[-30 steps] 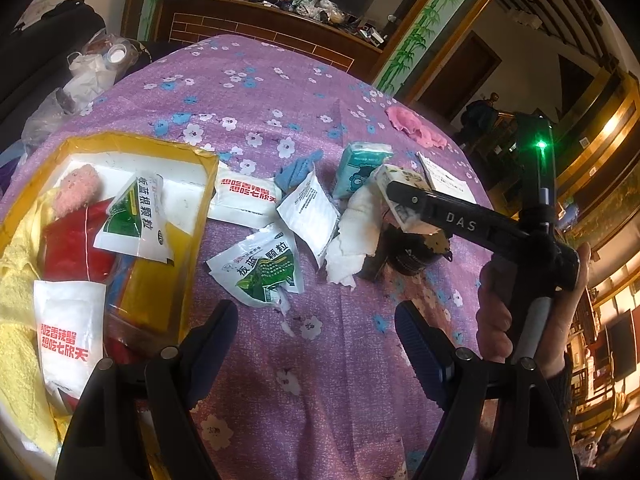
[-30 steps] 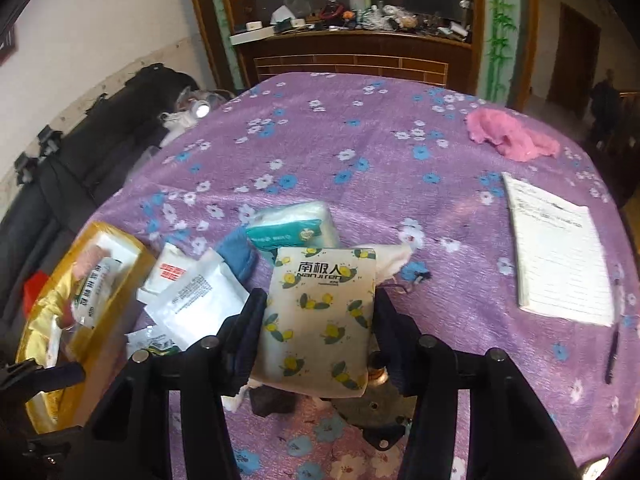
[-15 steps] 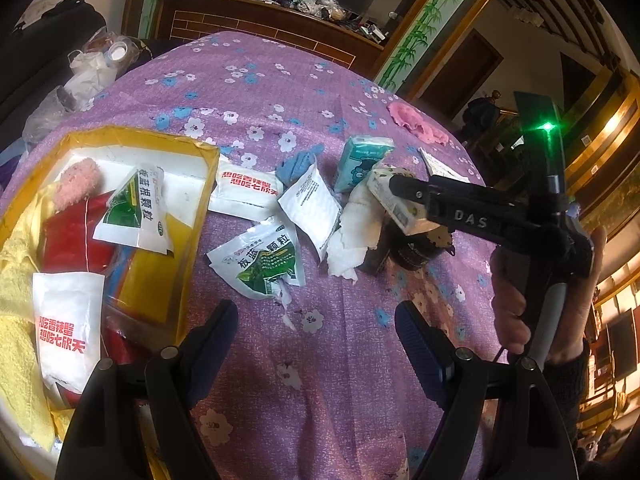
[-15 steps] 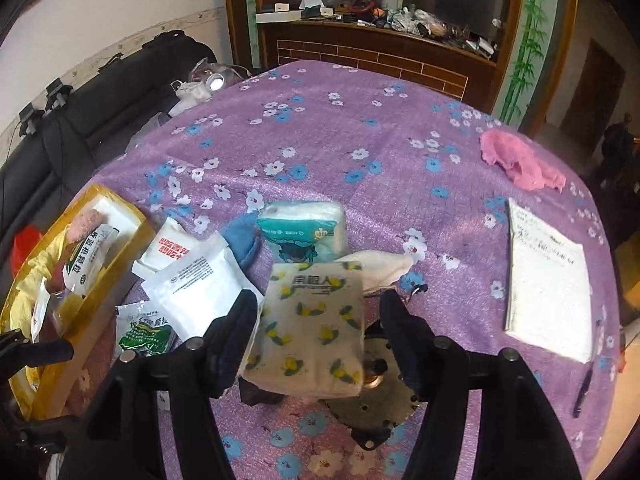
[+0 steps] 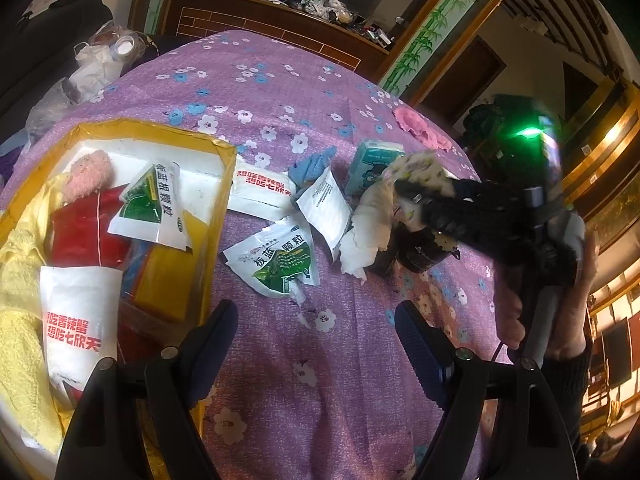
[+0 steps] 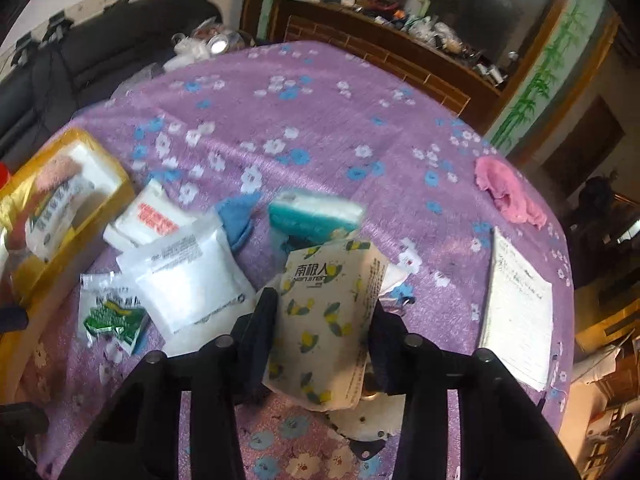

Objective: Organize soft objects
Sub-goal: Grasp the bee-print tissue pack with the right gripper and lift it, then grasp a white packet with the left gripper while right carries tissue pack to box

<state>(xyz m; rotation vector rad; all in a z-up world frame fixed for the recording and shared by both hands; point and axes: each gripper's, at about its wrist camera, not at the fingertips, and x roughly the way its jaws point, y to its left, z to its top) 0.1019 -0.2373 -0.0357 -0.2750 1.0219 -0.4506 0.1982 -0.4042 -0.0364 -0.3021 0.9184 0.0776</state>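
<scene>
The purple cloth (image 6: 320, 128) looks rough and woven; the flowered pack (image 6: 324, 320) seems like shiny plastic.

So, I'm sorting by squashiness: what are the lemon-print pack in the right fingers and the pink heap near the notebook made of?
The lemon-print pack looks like thin, matte printed plastic film over soft tissue; it creases and bows in the right gripper. The pink heap looks like fuzzy terry or fleece cloth, crumpled into loose folds; blur leaves the weave unclear.

A lived-in home: a round table under a purple flowered cloth (image 6: 328, 128), and behind it a dark wooden sideboard (image 6: 384, 44) cluttered with household oddments.
</scene>
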